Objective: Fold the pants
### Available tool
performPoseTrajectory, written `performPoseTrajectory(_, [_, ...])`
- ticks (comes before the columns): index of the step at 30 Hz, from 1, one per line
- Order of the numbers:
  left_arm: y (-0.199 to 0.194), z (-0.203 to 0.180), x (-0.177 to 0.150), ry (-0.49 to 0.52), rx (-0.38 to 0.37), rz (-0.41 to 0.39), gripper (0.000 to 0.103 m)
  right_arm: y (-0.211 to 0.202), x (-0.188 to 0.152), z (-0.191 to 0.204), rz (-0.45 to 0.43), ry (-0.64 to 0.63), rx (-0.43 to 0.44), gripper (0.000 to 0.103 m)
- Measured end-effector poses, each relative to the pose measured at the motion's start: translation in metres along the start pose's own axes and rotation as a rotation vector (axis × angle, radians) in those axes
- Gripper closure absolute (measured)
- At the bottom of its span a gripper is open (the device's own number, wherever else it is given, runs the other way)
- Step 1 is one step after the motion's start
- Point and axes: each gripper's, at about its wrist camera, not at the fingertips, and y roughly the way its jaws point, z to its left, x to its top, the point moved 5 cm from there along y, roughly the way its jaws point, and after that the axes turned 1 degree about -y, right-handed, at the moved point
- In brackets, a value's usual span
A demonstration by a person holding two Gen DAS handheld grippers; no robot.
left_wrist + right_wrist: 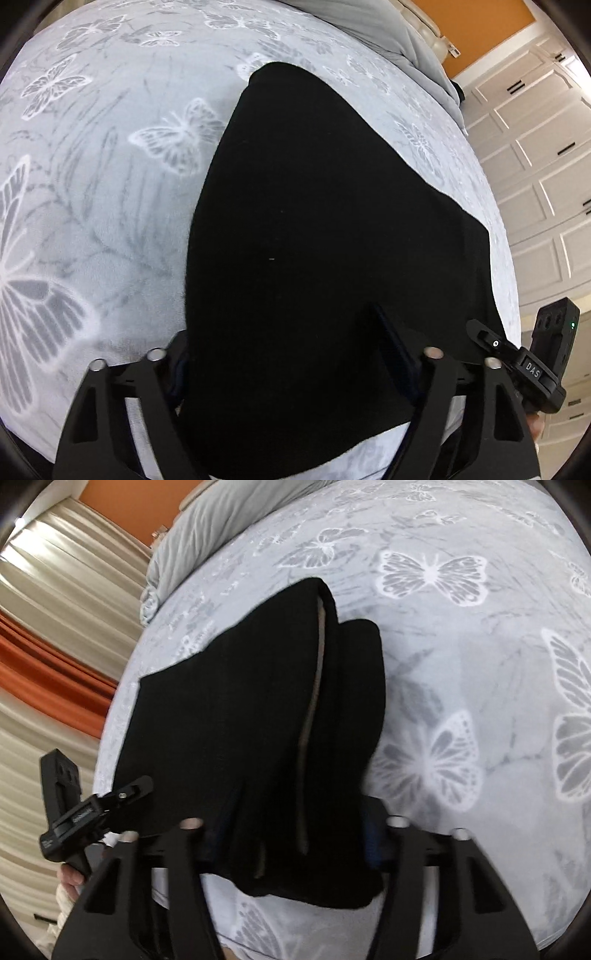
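Black pants [314, 221] lie on a bed with a grey butterfly-print blanket [92, 184]. In the left wrist view the near end of the pants drapes over my left gripper [295, 354]; its jaws stand wide apart with cloth between and over them, and one fingertip [391, 343] shows. In the right wrist view the pants [258, 720] are doubled, with a thin pale seam line down the middle. Their near end covers my right gripper [291, 834], whose jaws also stand apart under the cloth. The other gripper [74, 812] shows at the left edge.
A folded grey duvet [406, 37] lies at the head of the bed. White panelled wardrobe doors [535, 166] stand beyond the bed's right edge. Beige and orange curtains [48, 646] hang past the bed in the right wrist view. The right gripper's body [535, 354] shows at lower right.
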Motion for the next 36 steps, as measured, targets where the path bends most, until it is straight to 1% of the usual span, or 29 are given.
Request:
performPoseTrajectory(1, [-0.002,0.000,0.001,-0.014,-0.010,-0.004,0.046,-0.004,0.000,0.004,-0.014,-0.015,0.001,0.064])
performPoseTrajectory(2, [-0.005,0.001,0.002,-0.029,-0.020,-0.013,0.053,-0.006,0.001,0.008,-0.027,-0.031,-0.002,0.066])
performPoseTrajectory(3, [-0.010,0.001,0.003,-0.033,-0.029,-0.025,0.065,-0.013,0.000,0.014,-0.048,-0.054,-0.001,0.067])
performPoseTrajectory(4, [-0.017,-0.002,0.003,-0.013,-0.027,-0.042,0.069,-0.021,0.000,0.024,-0.073,-0.080,0.009,0.067])
performPoseTrajectory(6, [-0.038,-0.019,0.002,0.086,-0.018,-0.107,0.073,-0.034,0.002,0.038,-0.113,-0.116,0.020,0.067])
performPoseTrajectory(8, [-0.052,-0.029,-0.001,0.128,-0.040,-0.134,0.073,-0.052,0.004,0.053,-0.158,-0.152,0.045,0.067])
performPoseTrajectory(12, [-0.077,-0.039,-0.002,0.134,-0.100,-0.163,0.074,-0.080,0.008,0.078,-0.246,-0.221,0.049,0.067])
performPoseTrajectory(15, [-0.102,-0.049,0.005,0.171,-0.122,-0.237,0.074,-0.098,0.016,0.098,-0.309,-0.279,0.062,0.067])
performPoseTrajectory(18, [-0.118,-0.067,0.015,0.220,-0.104,-0.321,0.074,-0.112,0.029,0.114,-0.387,-0.334,0.060,0.067])
performPoseTrajectory(19, [-0.127,-0.075,0.022,0.246,-0.094,-0.368,0.074,-0.113,0.035,0.119,-0.406,-0.341,0.065,0.067])
performPoseTrajectory(23, [-0.149,-0.098,0.038,0.300,-0.075,-0.488,0.074,-0.127,0.065,0.135,-0.492,-0.366,0.088,0.067])
performPoseTrajectory(25, [-0.158,-0.108,0.053,0.317,-0.064,-0.544,0.074,-0.132,0.077,0.139,-0.527,-0.364,0.104,0.067])
performPoseTrajectory(29, [-0.176,-0.121,0.078,0.343,-0.056,-0.621,0.074,-0.136,0.106,0.148,-0.584,-0.352,0.141,0.067])
performPoseTrajectory(30, [-0.180,-0.124,0.085,0.346,-0.057,-0.639,0.074,-0.136,0.108,0.148,-0.591,-0.349,0.149,0.067])
performPoseTrajectory(34, [-0.189,-0.135,0.108,0.347,-0.057,-0.678,0.074,-0.137,0.126,0.155,-0.607,-0.327,0.170,0.067])
performPoseTrajectory(36, [-0.194,-0.141,0.118,0.354,-0.047,-0.697,0.074,-0.139,0.135,0.164,-0.621,-0.334,0.164,0.067])
